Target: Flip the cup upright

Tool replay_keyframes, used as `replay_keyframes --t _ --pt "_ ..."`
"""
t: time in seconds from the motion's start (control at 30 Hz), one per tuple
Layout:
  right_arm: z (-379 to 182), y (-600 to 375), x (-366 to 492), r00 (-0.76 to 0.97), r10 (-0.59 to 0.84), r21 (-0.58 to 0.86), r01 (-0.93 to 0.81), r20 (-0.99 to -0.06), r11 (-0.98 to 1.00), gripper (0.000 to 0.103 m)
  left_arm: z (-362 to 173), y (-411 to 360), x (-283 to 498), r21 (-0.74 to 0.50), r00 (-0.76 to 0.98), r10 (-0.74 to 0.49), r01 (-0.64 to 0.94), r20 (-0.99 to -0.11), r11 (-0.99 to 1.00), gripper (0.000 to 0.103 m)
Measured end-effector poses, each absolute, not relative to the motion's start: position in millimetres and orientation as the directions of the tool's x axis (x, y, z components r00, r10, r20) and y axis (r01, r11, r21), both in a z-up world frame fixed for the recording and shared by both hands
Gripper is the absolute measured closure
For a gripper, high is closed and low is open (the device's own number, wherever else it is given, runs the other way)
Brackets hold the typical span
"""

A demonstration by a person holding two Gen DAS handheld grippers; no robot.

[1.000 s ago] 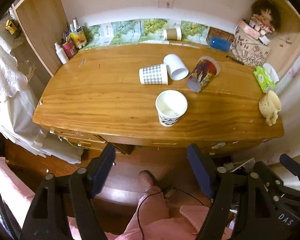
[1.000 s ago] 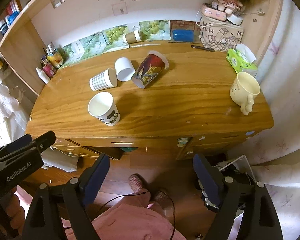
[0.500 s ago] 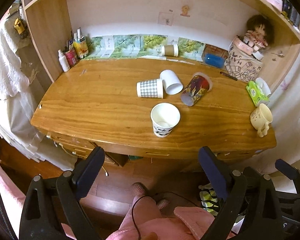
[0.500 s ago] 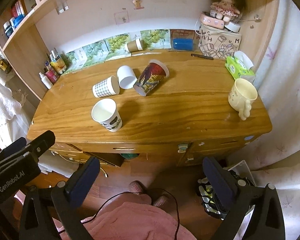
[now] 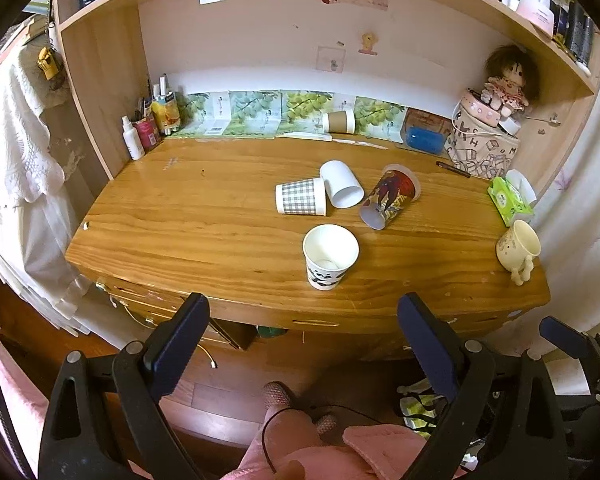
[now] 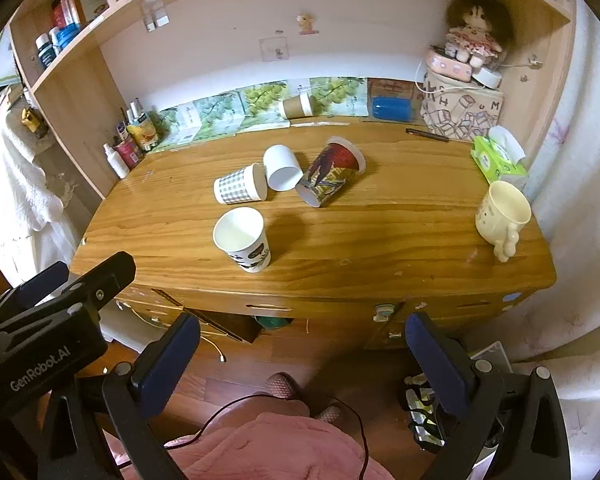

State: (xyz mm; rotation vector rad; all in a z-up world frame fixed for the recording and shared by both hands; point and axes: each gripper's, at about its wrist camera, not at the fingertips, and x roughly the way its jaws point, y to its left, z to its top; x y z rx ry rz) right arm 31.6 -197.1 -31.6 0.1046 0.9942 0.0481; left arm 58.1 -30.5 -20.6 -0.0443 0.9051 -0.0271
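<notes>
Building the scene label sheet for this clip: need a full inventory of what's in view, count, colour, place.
panda cup: 1, white with panda print, upright, front centre of desk
checked cup: 1, grey-white check, on its side, mid desk
white cup: 1, plain white, on its side, touching the checked cup
printed cup: 1, red-blue print, on its side, right of white cup
brown cup: 1, brown, on its side, at back wall
mug: 1, cream, upright, desk's right edge
tissue pack: 1, green, right rear
doll: 1, brown hair, right rear corner
desk: 1, wood
left gripper: 1, black, open, below desk edge
right gripper: 1, black, open, below desk edge
</notes>
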Motion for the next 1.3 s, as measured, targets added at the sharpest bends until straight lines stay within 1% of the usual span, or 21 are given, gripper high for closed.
replay_keyframes --t 0.33,1.3 --pt "-36 -198 34 0.529 0.089 0.109 0.007 -0.844 0.994 0.000 -21 -39 56 0.005 0.635 -0.001 0.006 -0.773 1.000 0.007" --pt "-44 -215 40 0.509 0.093 0.122 0.024 -0.856 0.992 0.000 -18 -54 60 0.049 0.647 0.031 0.009 -0.762 0.999 0.007"
